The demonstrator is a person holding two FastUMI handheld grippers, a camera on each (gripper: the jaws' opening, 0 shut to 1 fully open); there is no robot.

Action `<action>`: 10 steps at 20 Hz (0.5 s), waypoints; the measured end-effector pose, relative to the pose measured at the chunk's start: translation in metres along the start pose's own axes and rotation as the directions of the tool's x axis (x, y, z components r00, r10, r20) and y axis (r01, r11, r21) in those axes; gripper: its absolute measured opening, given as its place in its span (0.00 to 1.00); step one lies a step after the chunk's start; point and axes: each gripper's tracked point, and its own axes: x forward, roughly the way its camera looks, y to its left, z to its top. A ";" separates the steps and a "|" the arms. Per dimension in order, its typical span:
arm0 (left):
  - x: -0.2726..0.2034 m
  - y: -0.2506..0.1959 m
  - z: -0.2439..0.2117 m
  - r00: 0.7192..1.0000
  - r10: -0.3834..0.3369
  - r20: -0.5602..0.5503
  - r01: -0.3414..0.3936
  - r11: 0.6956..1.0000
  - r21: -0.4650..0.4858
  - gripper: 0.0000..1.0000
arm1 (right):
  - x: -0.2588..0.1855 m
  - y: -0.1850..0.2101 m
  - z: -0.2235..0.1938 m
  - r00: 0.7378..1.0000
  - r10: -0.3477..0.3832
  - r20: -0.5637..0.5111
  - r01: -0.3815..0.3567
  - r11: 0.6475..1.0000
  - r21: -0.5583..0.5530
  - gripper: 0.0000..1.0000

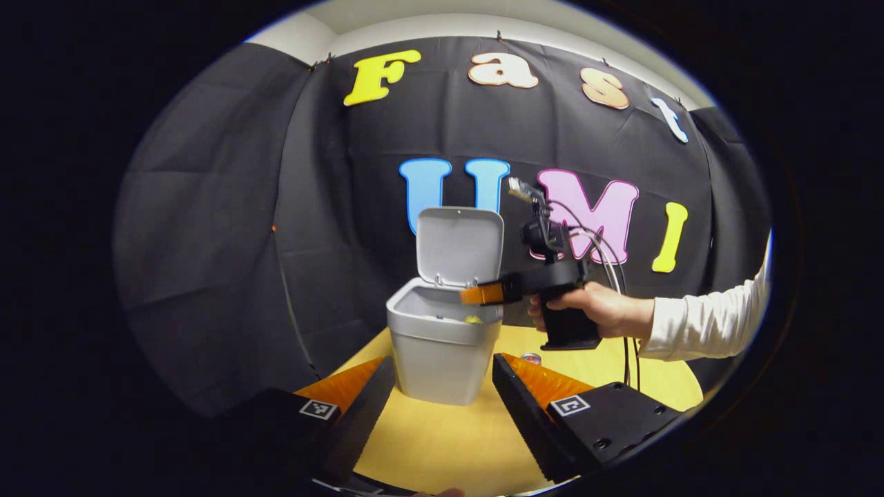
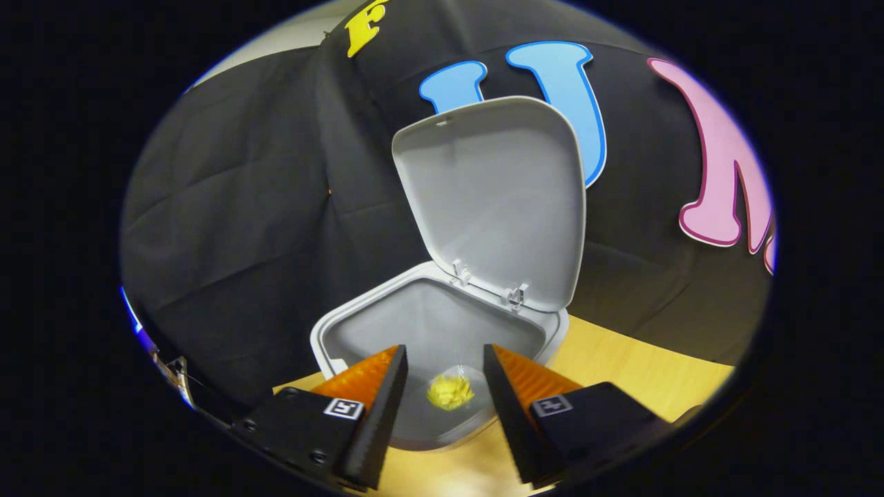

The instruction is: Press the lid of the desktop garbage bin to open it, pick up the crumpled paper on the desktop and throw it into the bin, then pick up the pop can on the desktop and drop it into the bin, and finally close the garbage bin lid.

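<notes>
- Bin (image 1: 443,345): stands on the table (image 1: 442,442), lid (image 1: 459,245) swung up and back on its hinge, mouth clear.
- Paper (image 2: 449,391): crumpled, lies at the bottom of the bin, seen between the right gripper's fingers in the right gripper view; a small piece of it also peeps over the rim in the left gripper view (image 1: 472,319).
- Can (image 1: 530,357): only a sliver of its top shows on the table behind the left gripper's right-hand finger, just beside the bin; the rest is hidden.
- Right gripper (image 2: 445,386): held by a hand (image 1: 587,310) over the bin's mouth, fingers apart, nothing between them but air.
- Left gripper (image 1: 442,397): low over the table, fingers wide and empty, the bin framed between them but not touched.
- Step in hand, as judged: paper is in; the can comes next. Lift the right gripper straight up clear of the rim and lid before swinging away, so the lid is not knocked shut. Approach the can from the side away from the bin, fingers wide, and close across its body at mid-height.
- Right gripper view gives: the bin's inside, the lid's underside and hinges.
- Left gripper view gives: the bin's outer wall, the right gripper's height above the rim, the holding hand and sleeve (image 1: 704,324), and the can's whereabouts.
</notes>
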 end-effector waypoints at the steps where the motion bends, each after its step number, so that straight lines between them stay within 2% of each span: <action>1: 0.010 -0.009 -0.012 0.999 -0.019 -0.026 0.019 1.000 -0.019 0.96 | -0.008 0.001 0.002 1.000 0.017 0.002 -0.017 1.000 -0.009 0.83; 3: 0.025 -0.027 -0.037 0.993 -0.070 -0.092 0.067 0.997 -0.033 0.96 | -0.025 -0.001 0.009 0.999 0.036 0.014 -0.036 0.999 -0.032 0.84; 6: 0.044 -0.050 -0.038 0.991 -0.103 -0.085 0.103 0.995 -0.003 0.95 | -0.057 -0.007 0.022 0.997 0.062 0.056 -0.060 0.997 -0.039 0.84; 8: 0.059 -0.065 -0.045 0.988 -0.126 -0.084 0.127 0.992 0.003 0.95 | -0.081 -0.016 0.034 0.994 0.062 0.092 -0.061 0.998 -0.006 0.88; 10: 0.075 -0.083 -0.061 0.979 -0.168 -0.118 0.170 0.985 0.003 0.95 | -0.103 -0.030 0.046 0.991 0.039 0.131 -0.044 0.998 0.035 0.97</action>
